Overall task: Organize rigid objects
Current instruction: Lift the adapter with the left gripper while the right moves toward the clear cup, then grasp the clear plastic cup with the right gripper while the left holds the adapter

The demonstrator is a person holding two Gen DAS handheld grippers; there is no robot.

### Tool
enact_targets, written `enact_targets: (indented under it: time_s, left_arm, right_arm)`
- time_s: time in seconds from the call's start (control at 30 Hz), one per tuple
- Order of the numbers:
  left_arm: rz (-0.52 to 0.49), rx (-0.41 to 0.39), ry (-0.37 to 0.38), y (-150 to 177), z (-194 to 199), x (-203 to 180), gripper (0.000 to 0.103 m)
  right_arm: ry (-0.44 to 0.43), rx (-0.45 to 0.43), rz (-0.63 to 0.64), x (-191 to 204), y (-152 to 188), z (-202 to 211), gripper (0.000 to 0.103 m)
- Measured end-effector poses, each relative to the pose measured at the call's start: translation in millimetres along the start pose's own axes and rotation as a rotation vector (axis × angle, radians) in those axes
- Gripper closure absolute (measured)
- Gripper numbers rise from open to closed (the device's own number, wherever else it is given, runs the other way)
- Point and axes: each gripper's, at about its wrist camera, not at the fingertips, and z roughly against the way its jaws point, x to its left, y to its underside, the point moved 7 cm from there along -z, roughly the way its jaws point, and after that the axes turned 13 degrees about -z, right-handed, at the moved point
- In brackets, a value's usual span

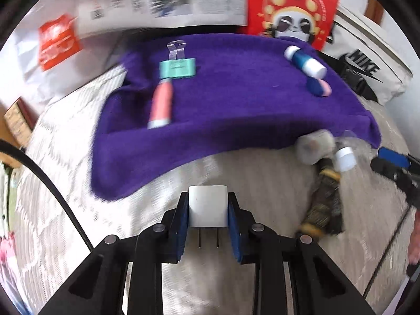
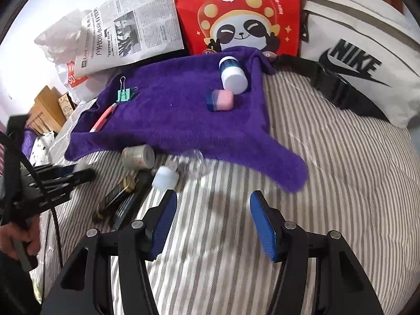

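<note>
Left gripper (image 1: 207, 211) clamps a white plug adapter (image 1: 208, 206) between its fingers, carried above the striped bed (image 1: 249, 183); purple towel (image 1: 231, 99) lies ahead of the fingers; right gripper (image 2: 213, 227) open, empty; likely step: transport; next, lowering the adapter onto the towel.

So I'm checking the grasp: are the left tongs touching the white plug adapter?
Touching. The left wrist view shows both blue pads of the left tongs pressed against the sides of the white plug adapter, with no gap.
</note>
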Motion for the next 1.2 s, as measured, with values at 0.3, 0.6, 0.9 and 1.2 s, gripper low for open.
enact_targets:
  time_s: [0.3,0.6,0.9,1.2]
  left_arm:
    - [0.046,-0.017,0.011,18,6,15,0.077]
    - [0.03,-0.042,-0.009,17,7,11,0.077]
    - [0.022,-0.061,-0.012,18,8,12,0.076]
    - [0.033,-0.094,-0.026,18,10,11,0.076]
  right_arm:
    - [0.062,0.0,0.088,16,-7,-31,0.05]
    - [0.11,-0.045,0.125,29,-16,-47,0.059]
    - [0.1,-0.042,0.1,22,-8,-31,0.076]
    - [0.13,-0.074,0.143,22,8,-29,0.076]
